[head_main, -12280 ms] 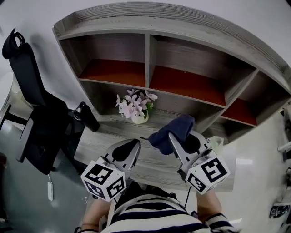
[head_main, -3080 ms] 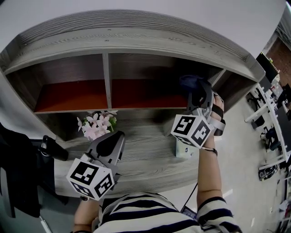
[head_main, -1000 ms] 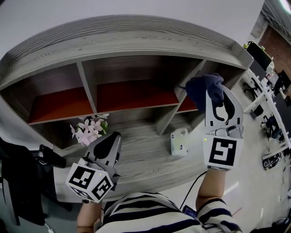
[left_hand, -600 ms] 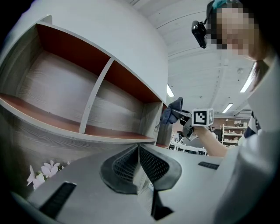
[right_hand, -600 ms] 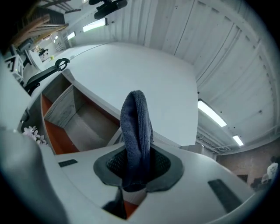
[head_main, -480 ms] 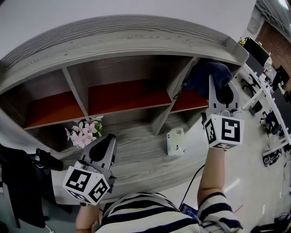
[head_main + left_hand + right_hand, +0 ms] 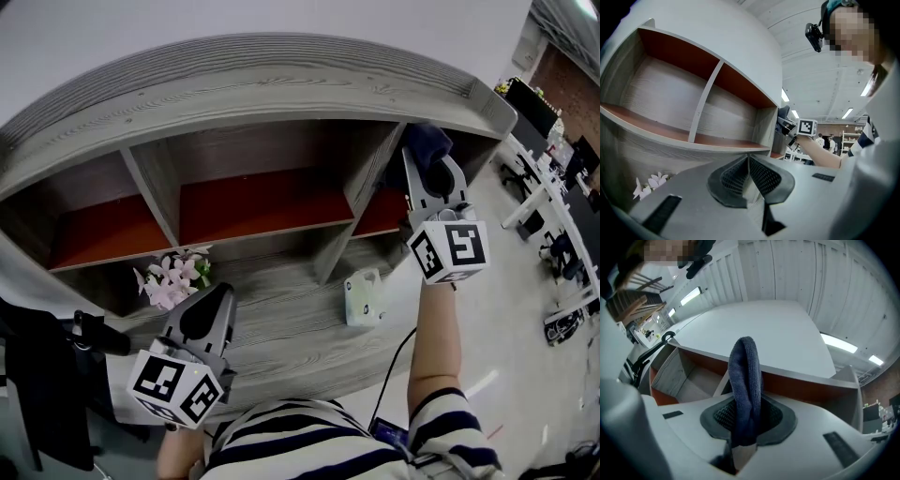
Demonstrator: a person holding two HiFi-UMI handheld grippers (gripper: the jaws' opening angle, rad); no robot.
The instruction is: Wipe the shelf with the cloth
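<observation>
Cloth raised to the right-hand end of the shelf
The right tongs are clamped tight on the dark blue cloth. It pokes out past their tips as a folded loop, at the mouth of the rightmost compartment just under the top board; whether it touches wood I can't tell. To wipe well, I'd press that loose fold flat onto the red floor of the compartment and sweep from back to front, keeping the hard tips off the surface. The left tongs are closed on nothing, low over the table near the flowers, well apart from the cloth
</observation>
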